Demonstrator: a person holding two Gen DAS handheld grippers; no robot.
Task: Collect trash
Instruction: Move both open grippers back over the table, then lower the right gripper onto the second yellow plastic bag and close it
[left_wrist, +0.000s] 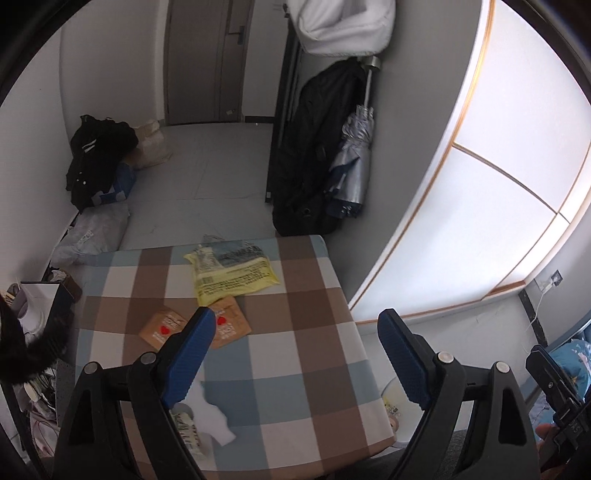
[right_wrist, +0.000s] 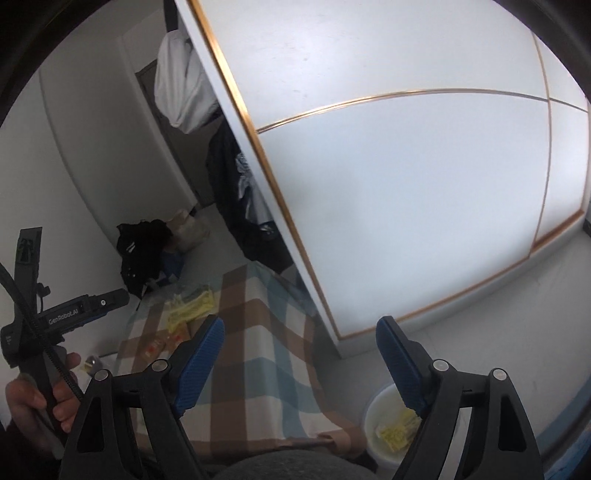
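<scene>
Where jaws intrude, white scrap (left_wrist: 212, 417) half-hidden.

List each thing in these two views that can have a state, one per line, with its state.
Left tongs: open, empty.
Right tongs: open, empty.
Yellow printed plastic bag: flat on the checked tablecloth.
Two brown paper packets: lying flat.
White round bin: holding yellow scraps.
Grey folding umbrella: closed, hanging.
</scene>
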